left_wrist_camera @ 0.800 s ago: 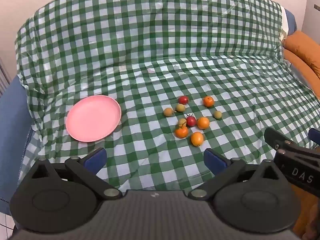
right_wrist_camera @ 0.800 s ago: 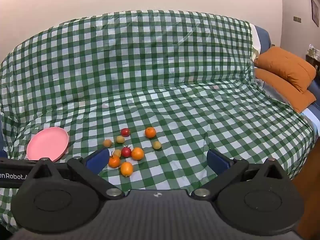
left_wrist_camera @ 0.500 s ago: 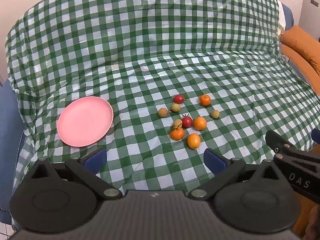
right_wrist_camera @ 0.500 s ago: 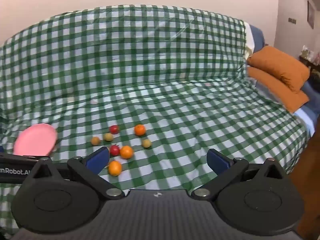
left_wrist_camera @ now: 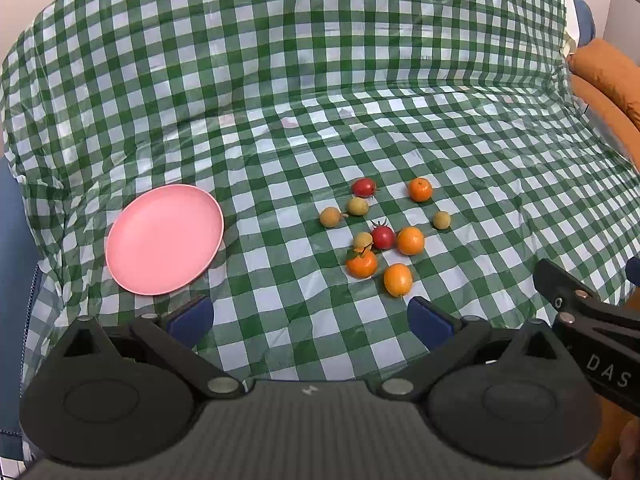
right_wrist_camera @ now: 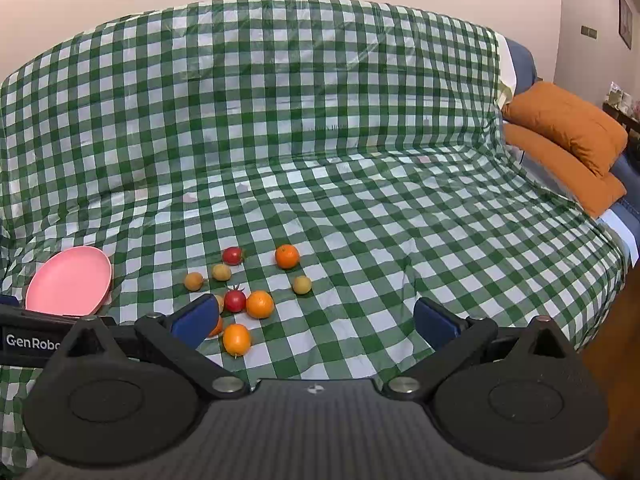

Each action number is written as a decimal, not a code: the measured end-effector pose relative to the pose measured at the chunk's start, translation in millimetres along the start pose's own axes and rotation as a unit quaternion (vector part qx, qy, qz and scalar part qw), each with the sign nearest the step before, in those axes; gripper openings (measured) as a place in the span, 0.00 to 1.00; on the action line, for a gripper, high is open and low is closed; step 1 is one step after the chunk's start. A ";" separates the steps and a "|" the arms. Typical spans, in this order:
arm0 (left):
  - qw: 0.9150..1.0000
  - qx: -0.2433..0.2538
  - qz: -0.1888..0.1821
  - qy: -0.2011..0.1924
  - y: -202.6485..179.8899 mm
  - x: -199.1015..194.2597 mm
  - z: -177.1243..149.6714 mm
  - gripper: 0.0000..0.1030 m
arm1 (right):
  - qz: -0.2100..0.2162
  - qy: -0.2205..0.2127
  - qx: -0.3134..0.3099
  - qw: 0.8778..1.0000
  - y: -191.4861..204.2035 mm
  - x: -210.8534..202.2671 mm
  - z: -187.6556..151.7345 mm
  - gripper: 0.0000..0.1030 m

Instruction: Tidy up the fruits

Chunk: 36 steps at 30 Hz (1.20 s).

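Both your left gripper [left_wrist_camera: 310, 316] and right gripper [right_wrist_camera: 316, 318] hang with jaws spread wide and empty. The fruits [left_wrist_camera: 382, 236] lie bunched just ahead of the jaws, the pink plate [left_wrist_camera: 164, 238] beyond the left jaw of your left gripper. Round fruit on a soft, slick checked cloth [left_wrist_camera: 320, 100] may roll: nudge one and its touching neighbours scatter, or a hard pinch squirts a tomato [left_wrist_camera: 383, 237] out.

Both tongs were matte black — round hubs, silver pivot screws, blue fingertips [left_wrist_camera: 190, 318]; white lettering marked the left tongs [right_wrist_camera: 32, 342] and right tongs [left_wrist_camera: 592, 344].
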State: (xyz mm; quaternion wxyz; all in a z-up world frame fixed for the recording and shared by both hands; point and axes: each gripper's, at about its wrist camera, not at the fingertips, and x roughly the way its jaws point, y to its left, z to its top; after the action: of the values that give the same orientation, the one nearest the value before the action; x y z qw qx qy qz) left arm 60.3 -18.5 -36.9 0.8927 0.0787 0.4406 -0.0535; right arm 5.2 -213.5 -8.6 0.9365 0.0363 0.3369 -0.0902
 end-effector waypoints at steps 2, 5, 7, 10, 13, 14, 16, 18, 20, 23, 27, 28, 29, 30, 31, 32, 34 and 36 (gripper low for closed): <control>1.000 0.000 -0.001 0.002 1.0 0.8 1.0 1.00 | 0.000 0.003 -0.003 1.000 0.7 -0.3 3.3 0.99; 1.000 -0.001 -0.003 0.002 1.9 0.6 2.2 1.00 | -0.001 0.003 -0.002 1.000 2.6 0.1 4.2 0.99; 1.000 -0.002 -0.002 0.001 1.8 0.2 2.7 1.00 | -0.001 0.003 -0.003 1.000 3.5 0.0 6.2 0.99; 1.000 -0.001 -0.001 0.001 2.1 -0.1 3.2 1.00 | -0.001 0.002 -0.005 1.000 4.2 0.7 7.2 0.99; 1.000 -0.002 -0.001 0.003 2.3 -0.6 3.3 1.00 | 0.000 0.003 -0.004 1.000 6.6 1.5 8.0 0.99; 1.000 -0.001 -0.001 0.003 3.0 -0.2 3.9 1.00 | 0.000 0.004 -0.004 1.000 6.7 1.9 8.2 0.99; 1.000 0.000 -0.001 0.003 4.0 -0.2 4.1 1.00 | 0.000 0.003 -0.005 1.000 6.2 1.8 7.0 0.99; 1.000 -0.001 -0.002 0.004 4.2 -0.3 4.1 1.00 | 0.001 0.004 -0.005 1.000 6.0 1.9 7.3 0.99; 1.000 -0.001 -0.001 0.004 3.9 -0.2 4.0 1.00 | 0.002 0.004 -0.004 1.000 5.8 2.1 5.5 0.99; 1.000 -0.001 -0.001 0.005 4.3 0.1 3.8 1.00 | 0.000 0.003 -0.004 1.000 7.2 3.0 4.7 0.99; 1.000 -0.003 -0.001 0.007 5.9 1.6 5.1 1.00 | 0.001 0.004 -0.004 1.000 6.6 2.8 4.1 0.99; 1.000 -0.003 -0.001 0.007 6.2 2.3 5.9 1.00 | 0.001 0.004 -0.004 1.000 7.0 3.1 4.0 0.99; 1.000 -0.003 -0.001 0.008 6.1 2.3 5.9 1.00 | 0.002 0.005 -0.004 1.000 7.3 3.3 3.5 0.99; 1.000 -0.003 -0.001 0.008 6.2 2.6 6.2 1.00 | 0.002 0.005 -0.004 1.000 7.8 4.9 2.6 0.99; 1.000 -0.002 -0.001 0.007 6.3 2.9 6.6 1.00 | 0.002 0.006 -0.003 1.000 8.3 5.5 2.5 0.99; 1.000 -0.002 -0.001 0.007 6.1 3.1 6.6 1.00 | 0.002 0.006 -0.003 1.000 8.8 6.2 2.4 0.99; 1.000 -0.002 -0.002 0.008 6.0 3.9 7.2 1.00 | 0.003 0.007 -0.002 1.000 9.1 7.0 2.6 0.99; 1.000 -0.002 -0.002 0.009 5.9 4.2 7.3 1.00 | 0.002 0.006 -0.002 1.000 9.2 7.0 3.8 0.99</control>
State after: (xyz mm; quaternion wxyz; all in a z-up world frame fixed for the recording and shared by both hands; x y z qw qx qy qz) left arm 69.5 -14.2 -35.3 0.8889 0.0761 0.4486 -0.0536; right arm 14.6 -205.9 -10.1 0.9346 0.0361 0.3429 -0.0871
